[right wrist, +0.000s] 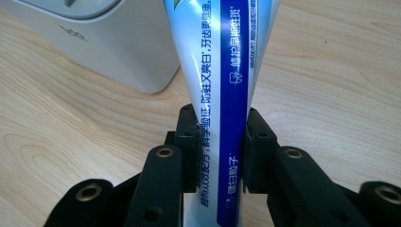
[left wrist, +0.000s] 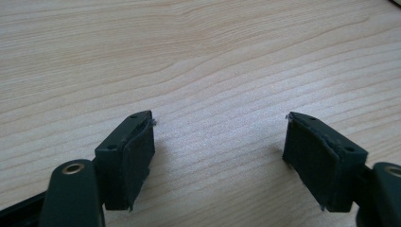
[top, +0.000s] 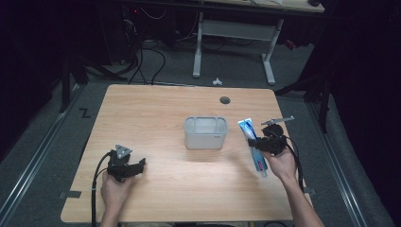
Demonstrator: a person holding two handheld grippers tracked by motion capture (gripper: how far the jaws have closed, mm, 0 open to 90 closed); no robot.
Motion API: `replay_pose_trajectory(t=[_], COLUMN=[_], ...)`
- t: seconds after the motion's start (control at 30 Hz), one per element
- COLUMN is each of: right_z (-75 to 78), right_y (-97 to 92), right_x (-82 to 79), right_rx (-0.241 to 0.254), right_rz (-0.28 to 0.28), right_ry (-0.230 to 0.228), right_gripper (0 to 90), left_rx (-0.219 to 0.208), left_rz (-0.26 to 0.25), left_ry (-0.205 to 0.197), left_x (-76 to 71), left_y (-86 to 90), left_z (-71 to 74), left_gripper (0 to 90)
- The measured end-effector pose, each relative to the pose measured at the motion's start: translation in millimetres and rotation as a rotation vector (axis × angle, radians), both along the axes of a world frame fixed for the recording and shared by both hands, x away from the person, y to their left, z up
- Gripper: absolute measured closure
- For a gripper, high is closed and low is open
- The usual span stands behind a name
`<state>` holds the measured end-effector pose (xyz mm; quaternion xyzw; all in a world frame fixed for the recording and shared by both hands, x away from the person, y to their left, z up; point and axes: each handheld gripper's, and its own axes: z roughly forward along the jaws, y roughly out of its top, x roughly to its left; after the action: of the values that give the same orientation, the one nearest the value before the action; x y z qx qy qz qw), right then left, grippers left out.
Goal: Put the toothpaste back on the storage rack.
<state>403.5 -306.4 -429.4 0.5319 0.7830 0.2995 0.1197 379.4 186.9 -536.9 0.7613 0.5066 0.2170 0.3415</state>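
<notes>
A blue and white toothpaste tube is clamped in my right gripper to the right of a grey holder box at the table's middle. In the right gripper view the tube runs up between the two pads, which press on its sides, and the holder's wall stands at the upper left. The tube's crimped end points away from the person and its cap end toward them. My left gripper rests near the table's front left, and its jaws stand wide apart over bare wood.
The wooden table has a round cable hole near its far edge. A thin grey tool lies by the right edge behind my right hand. Another desk's white legs stand on the floor beyond.
</notes>
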Motion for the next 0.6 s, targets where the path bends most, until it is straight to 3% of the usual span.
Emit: replay_pose_trajectory(t=[0.6], right_z=[9.8], right_y=[5.4], right_x=[-4.0], right_rx=[0.061], right_rz=[0.039], right_ry=[-0.060], right_gripper=[73.3], left_rx=[0.000], left_rz=[0.000], left_ry=[0.000], left_x=[0.0], left_y=[0.0], left_z=[0.0], left_gripper=[25.8])
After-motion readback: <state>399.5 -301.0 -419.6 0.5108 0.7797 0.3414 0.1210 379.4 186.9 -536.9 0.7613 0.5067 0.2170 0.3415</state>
